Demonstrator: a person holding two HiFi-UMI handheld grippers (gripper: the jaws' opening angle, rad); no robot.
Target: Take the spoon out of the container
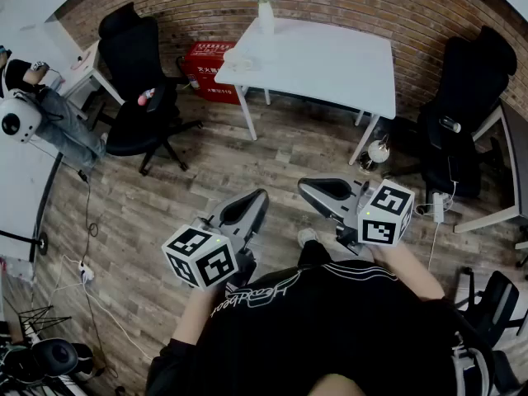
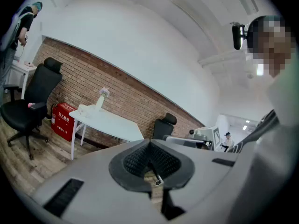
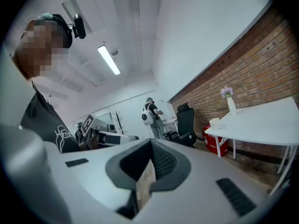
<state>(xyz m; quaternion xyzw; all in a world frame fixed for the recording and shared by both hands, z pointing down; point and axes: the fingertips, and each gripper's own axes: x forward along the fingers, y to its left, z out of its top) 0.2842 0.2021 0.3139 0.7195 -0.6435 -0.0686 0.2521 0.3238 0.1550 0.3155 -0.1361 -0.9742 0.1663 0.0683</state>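
Note:
No spoon can be made out in any view. A small white container-like object [image 1: 238, 57] [image 2: 84, 109] [image 3: 215, 122] sits at the left end of the white table [image 1: 330, 60], next to a vase of pale flowers [image 1: 264, 7]. Both grippers are held in front of the person's chest, over the wooden floor and well short of the table. The left gripper [image 1: 254, 200] [image 2: 149, 143] has its jaws together with nothing between them. The right gripper [image 1: 307, 186] [image 3: 150, 146] is likewise shut and empty. The two point toward each other's tips.
A red box [image 1: 210, 71] stands on the floor by the table's left leg. Black office chairs stand at the left [image 1: 136, 97] and right [image 1: 462, 97]. A person [image 1: 49, 118] is at a desk at far left. Cables [image 1: 87, 246] trail over the floor.

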